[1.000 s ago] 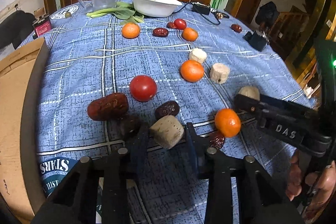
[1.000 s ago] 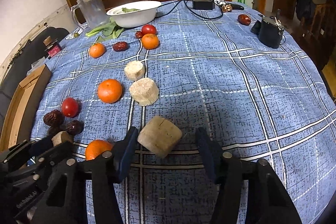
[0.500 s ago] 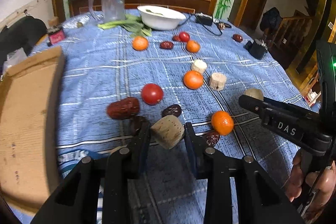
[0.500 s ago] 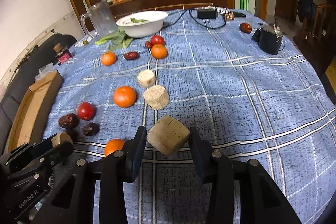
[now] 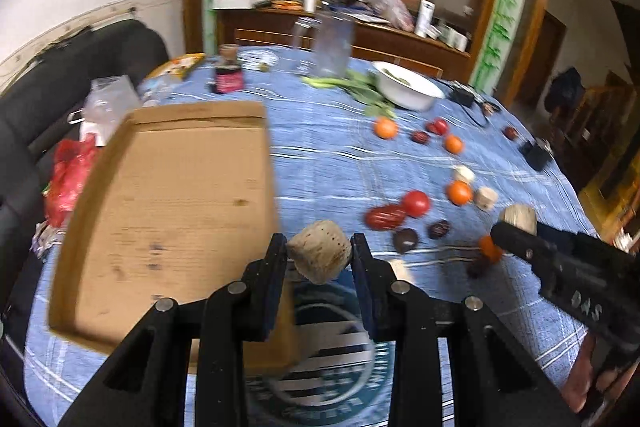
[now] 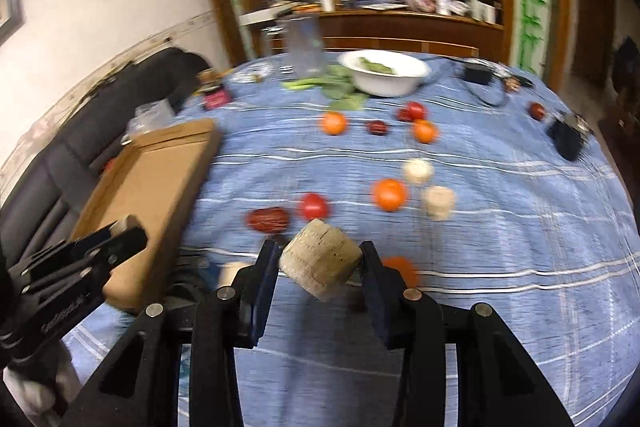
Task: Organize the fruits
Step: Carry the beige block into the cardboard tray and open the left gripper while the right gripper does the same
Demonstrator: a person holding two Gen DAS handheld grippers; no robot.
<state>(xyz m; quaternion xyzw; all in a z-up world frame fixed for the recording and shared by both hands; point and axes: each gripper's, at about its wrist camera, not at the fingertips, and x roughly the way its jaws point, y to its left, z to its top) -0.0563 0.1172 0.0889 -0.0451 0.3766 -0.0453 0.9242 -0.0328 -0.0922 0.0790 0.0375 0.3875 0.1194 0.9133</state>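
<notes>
The left gripper (image 5: pixel 319 257) clamps a tan chunk (image 5: pixel 320 257), raised beside the cardboard tray (image 5: pixel 168 195) on the blue tablecloth (image 5: pixel 340 163).

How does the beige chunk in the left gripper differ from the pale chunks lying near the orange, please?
The chunk in the left gripper is clamped between the fingers and off the cloth; the two chunks by the orange lie loose on the tablecloth. The held chunk is near the cardboard tray; those are farther right. All look beige and stubby.

A round table (image 5: pixel 328 163) has a blue checked cloth on it. On it lie a flat cardboard box (image 5: pixel 168 211), a white bowl (image 5: pixel 408 89), green leaves (image 5: pixel 360 89), oranges (image 5: pixel 459 192) and a tomato (image 5: pixel 416 203).
</notes>
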